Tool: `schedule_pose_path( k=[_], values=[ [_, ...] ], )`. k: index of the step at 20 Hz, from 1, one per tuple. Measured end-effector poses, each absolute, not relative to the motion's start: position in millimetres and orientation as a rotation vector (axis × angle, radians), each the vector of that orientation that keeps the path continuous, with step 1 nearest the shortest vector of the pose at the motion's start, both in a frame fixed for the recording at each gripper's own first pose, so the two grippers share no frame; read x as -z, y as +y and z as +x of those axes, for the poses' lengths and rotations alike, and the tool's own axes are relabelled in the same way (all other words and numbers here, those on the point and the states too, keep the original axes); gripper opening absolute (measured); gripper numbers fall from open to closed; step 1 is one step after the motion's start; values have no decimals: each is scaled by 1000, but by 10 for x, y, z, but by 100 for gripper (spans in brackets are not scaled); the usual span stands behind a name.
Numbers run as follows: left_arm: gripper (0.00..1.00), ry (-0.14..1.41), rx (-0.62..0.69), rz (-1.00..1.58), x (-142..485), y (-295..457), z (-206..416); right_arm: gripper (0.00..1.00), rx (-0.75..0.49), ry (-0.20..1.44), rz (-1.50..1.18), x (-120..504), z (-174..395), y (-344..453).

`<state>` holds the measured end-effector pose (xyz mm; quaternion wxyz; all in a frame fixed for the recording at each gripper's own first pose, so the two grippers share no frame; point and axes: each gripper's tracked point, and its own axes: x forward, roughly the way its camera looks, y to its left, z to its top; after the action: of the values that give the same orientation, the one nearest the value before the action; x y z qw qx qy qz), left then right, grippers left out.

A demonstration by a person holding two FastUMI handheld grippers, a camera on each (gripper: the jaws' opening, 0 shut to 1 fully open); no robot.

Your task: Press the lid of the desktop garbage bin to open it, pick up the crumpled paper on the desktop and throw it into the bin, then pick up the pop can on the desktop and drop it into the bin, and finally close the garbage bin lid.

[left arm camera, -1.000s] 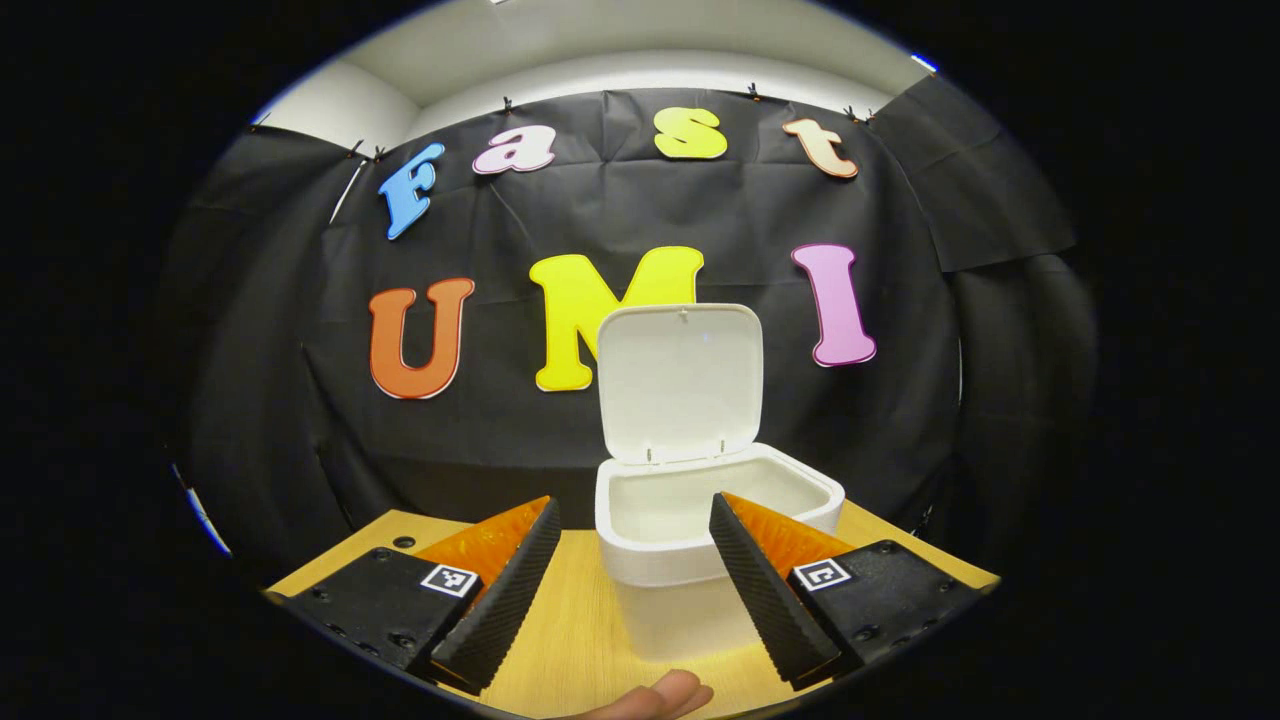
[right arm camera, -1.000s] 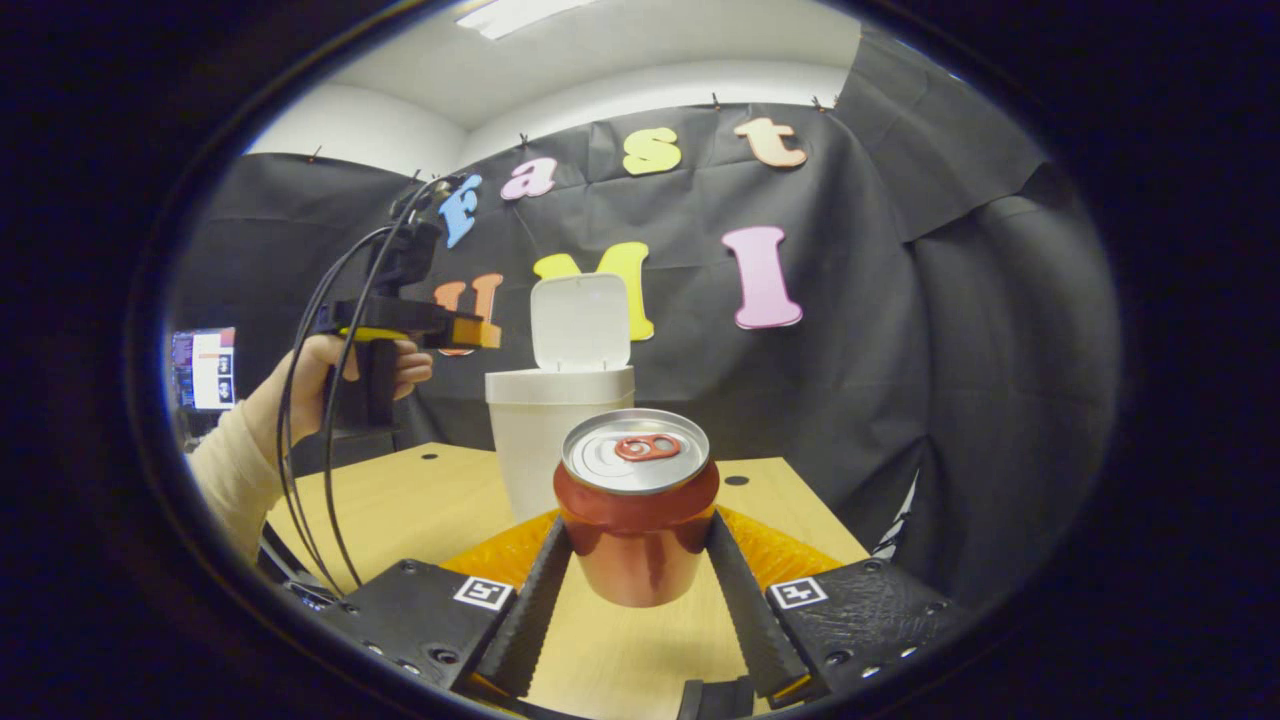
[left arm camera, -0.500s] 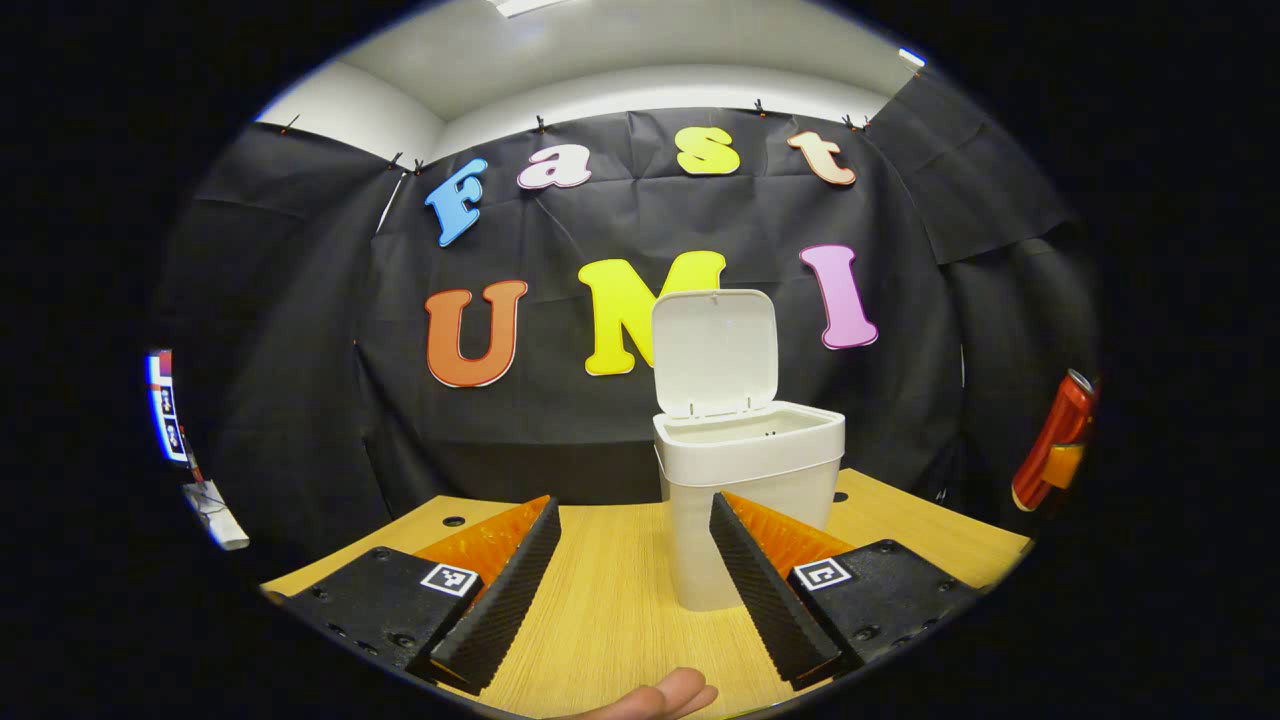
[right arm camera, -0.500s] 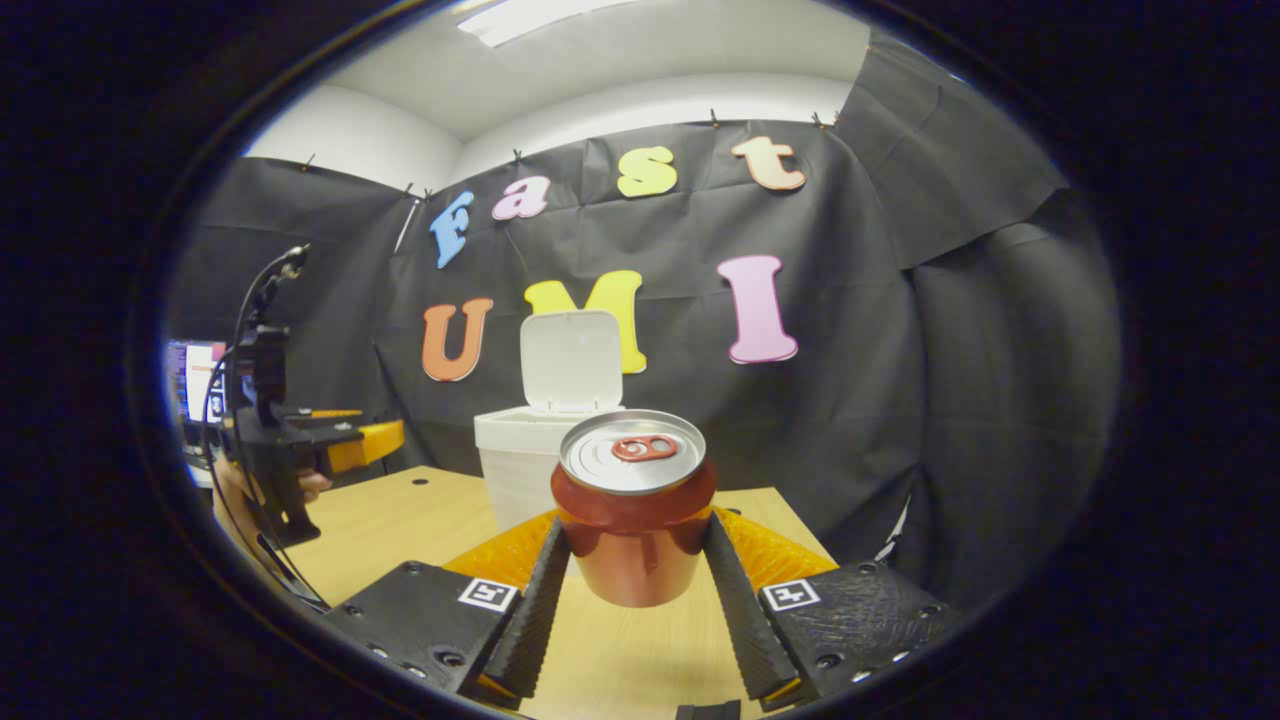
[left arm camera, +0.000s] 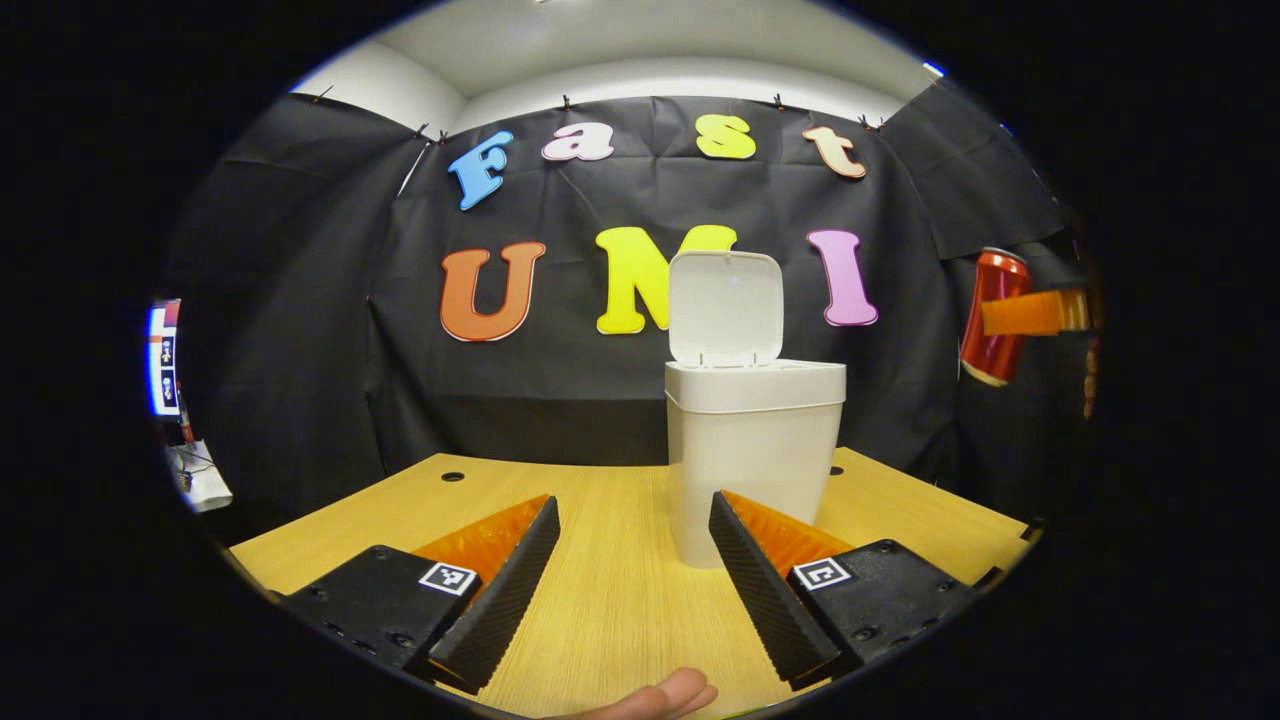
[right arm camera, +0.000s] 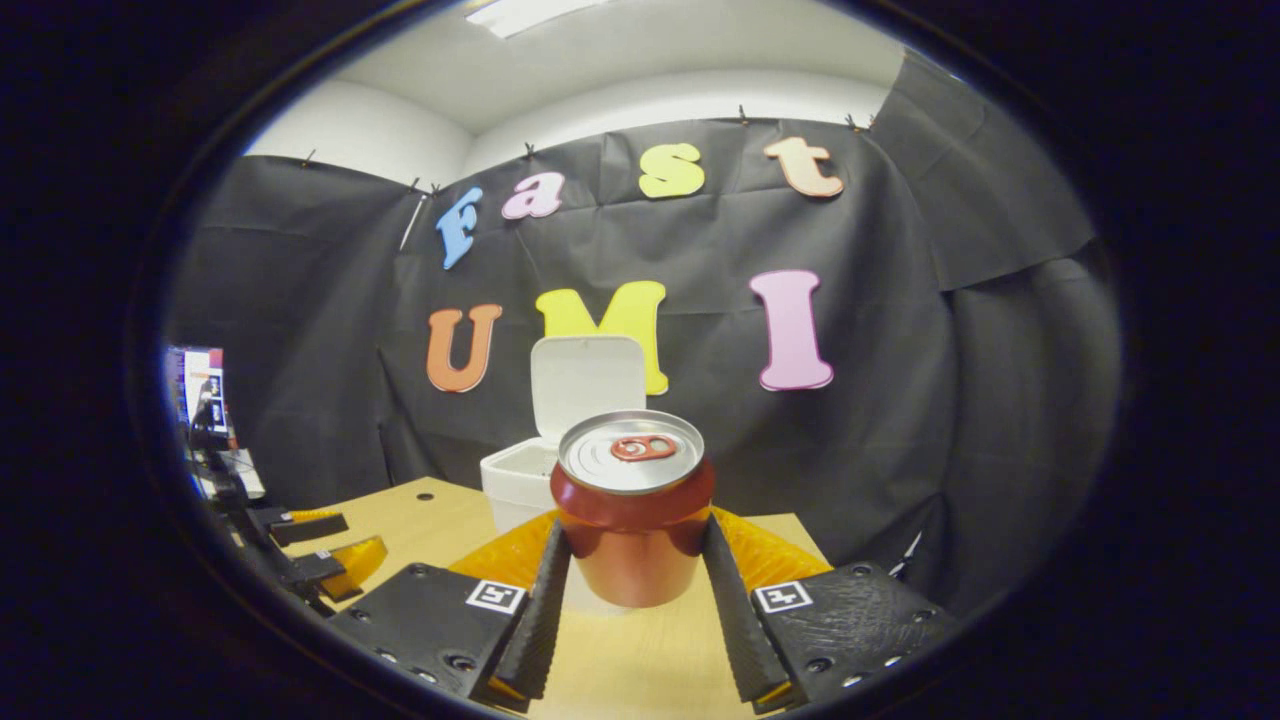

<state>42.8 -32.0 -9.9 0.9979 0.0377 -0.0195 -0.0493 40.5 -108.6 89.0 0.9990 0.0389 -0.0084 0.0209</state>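
My right gripper (right arm camera: pixel 632 605) clenched the pop can (right arm camera: pixel 633 505) upright, raised above the desk (right arm camera: pixel 430 515), since the open garbage bin (right arm camera: pixel 520 478) waited at 11 o'clock. My left gripper (left arm camera: pixel 632 590) idled, fingers released.

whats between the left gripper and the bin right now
Bare wooden desktop alone, as the left gripper view shows: the open left gripper has nothing between its fingers, and the bin stands just beyond them.

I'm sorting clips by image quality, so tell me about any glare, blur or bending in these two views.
Left gripper view: sharp, the table edge bows from fisheye; the bin is evenly lit. Right gripper view: the pop can held in the right gripper shows bright reflections on its top; a ceiling light glares at the upper edge.
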Motion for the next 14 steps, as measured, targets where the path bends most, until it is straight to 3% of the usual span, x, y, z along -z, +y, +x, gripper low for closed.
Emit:
schedule_pose_path(
  k=[7,14],
  values=[
    [99,7,120,8,321,-118,413,68,9,-2,19,-1319,1021,-833],
    [99,21,138,-27,457,36,433,68,-21,49,3,-1406,1705,-364]
  ],
)
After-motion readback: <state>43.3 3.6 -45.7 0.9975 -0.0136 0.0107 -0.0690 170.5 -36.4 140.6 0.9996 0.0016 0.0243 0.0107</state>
